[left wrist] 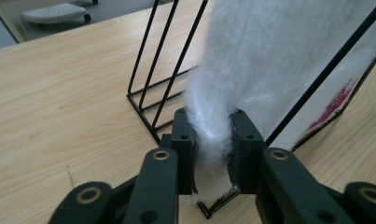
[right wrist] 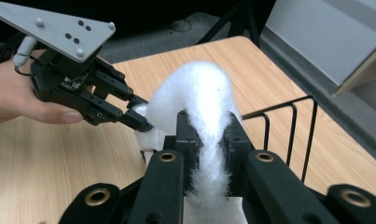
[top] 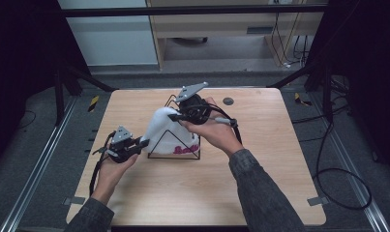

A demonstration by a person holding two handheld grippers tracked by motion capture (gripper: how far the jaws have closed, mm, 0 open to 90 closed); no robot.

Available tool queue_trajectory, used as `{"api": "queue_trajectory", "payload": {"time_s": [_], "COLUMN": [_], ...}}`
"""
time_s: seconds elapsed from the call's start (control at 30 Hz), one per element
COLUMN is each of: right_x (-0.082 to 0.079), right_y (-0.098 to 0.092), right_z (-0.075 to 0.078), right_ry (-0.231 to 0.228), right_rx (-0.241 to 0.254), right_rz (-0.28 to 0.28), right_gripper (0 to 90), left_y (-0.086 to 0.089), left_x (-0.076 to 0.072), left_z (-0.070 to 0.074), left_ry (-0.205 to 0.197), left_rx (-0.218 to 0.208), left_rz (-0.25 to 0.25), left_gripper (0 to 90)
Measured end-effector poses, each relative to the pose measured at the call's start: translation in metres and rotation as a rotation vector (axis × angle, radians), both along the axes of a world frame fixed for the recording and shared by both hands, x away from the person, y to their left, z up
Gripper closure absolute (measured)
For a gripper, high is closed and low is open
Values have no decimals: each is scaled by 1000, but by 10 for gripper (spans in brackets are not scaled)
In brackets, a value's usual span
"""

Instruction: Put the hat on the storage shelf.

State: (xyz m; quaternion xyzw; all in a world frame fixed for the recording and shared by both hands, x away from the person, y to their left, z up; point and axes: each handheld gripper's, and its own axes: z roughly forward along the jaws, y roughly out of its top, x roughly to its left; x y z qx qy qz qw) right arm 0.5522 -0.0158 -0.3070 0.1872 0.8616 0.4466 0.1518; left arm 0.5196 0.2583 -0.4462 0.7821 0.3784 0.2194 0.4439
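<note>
Evidently a white fluffy cloth (top: 164,129) draped over a black wire rack (top: 180,155) mid-surface is pinched by both the left hand-held gripper (top: 143,142) and the right hand-held gripper (top: 173,116); lifting it clear seems called for next.

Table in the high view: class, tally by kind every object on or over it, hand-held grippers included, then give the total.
Grippers: 2, the left gripper and the right gripper
White fluffy cloth: 1
Black wire rack: 1
Dark round disc: 1
Total: 5

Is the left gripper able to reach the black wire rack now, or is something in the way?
Probably not without letting go first. The left gripper is shut on the white fluffy cloth, which fills the space between its jaws. The black wire rack stands close beside it on the table, with nothing between them.
</note>
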Motion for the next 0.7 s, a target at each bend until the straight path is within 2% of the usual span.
{"api": "queue_trajectory", "payload": {"time_s": [0.03,0.1,0.13,0.17,0.2,0.23,0.27,0.3,0.53,0.6,0.63,0.7], "right_x": [0,0,-2,-2,-3,-4,-4,-4,-8,-10,-12,-14], "right_y": [1,2,2,2,2,1,1,1,-6,-10,-13,-17], "right_z": [-1,-1,1,1,2,5,5,6,12,16,20,23], "right_ry": [6,13,13,13,8,9,9,8,-22,-45,-53,-67], "right_rx": [-9,-18,-12,-12,-6,6,6,6,29,38,44,45], "right_rz": [-6,-7,-13,-13,-15,-22,-22,-27,-86,-108,-127,-148], "right_gripper": [781,651,587,587,570,522,522,501,294,242,194,151], "left_y": [0,2,3,4,6,7,9,10,25,29,33,34], "left_x": [0,-2,-3,-3,-5,-6,-7,-8,-18,-21,-23,-25], "left_z": [-1,0,0,1,3,5,6,8,11,10,9,9], "left_ry": [15,29,30,34,37,37,40,39,33,25,29,33], "left_rx": [7,20,20,24,26,23,22,23,41,32,24,18], "left_rz": [5,28,33,35,41,45,45,43,56,68,62,53], "left_gripper": [712,613,503,503,463,377,340,340,118,92,63,45]}}
